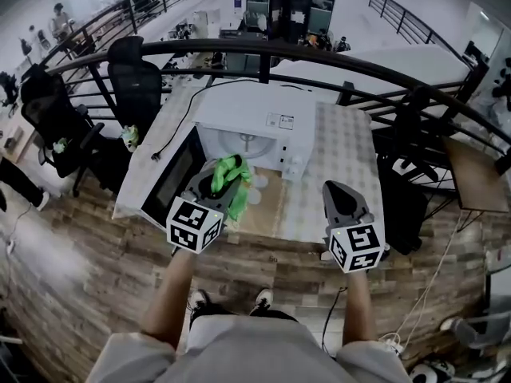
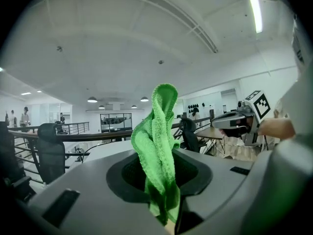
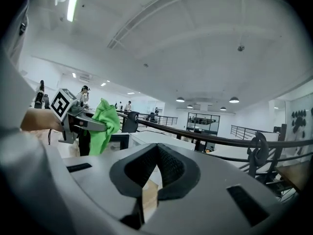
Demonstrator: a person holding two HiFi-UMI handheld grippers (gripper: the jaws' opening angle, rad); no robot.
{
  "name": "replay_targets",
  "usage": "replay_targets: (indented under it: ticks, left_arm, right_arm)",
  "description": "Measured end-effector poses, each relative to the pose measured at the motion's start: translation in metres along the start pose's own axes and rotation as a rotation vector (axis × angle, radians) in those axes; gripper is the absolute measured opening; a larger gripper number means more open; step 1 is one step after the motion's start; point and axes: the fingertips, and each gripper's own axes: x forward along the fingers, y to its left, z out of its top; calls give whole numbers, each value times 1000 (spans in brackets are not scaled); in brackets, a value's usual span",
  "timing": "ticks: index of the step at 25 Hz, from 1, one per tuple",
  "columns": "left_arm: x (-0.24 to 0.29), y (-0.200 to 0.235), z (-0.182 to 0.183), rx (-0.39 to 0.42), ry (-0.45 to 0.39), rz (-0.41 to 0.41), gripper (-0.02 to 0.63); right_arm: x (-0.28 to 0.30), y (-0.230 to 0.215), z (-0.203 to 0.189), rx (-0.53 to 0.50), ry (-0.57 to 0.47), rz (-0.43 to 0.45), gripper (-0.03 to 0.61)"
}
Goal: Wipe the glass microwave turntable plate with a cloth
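Left gripper [image 1: 214, 180] clamped the green cloth [image 1: 235, 186]; the glass plate [image 1: 257, 183] seemingly lay just ahead of it, before the microwave [image 1: 263, 120]. Right gripper [image 1: 335, 191], jaws together and empty, would best steady the rim during wiping.

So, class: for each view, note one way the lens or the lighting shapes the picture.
Head view: the fisheye bends the railing into an arc. Left gripper view: black corners ring the frame, while the green cloth is sharp. Right gripper view: the ceiling strip light glares.
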Motion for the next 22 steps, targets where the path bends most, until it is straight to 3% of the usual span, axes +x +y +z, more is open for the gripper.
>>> replay_targets:
  ticks: [6, 12, 17, 22]
  left_arm:
    - [30, 37, -18, -37, 14, 33, 120]
    - [60, 84, -46, -62, 41, 6, 121]
    - [91, 137, -78, -103, 85, 5, 124]
    - [133, 160, -130, -161, 157, -35, 124]
  right_arm:
    - [34, -7, -2, 49, -16, -29, 14]
    - [77, 2, -11, 97, 6, -90, 14]
    - [119, 17, -26, 104, 66, -160, 14]
    - [153, 22, -56, 155, 119, -211, 14]
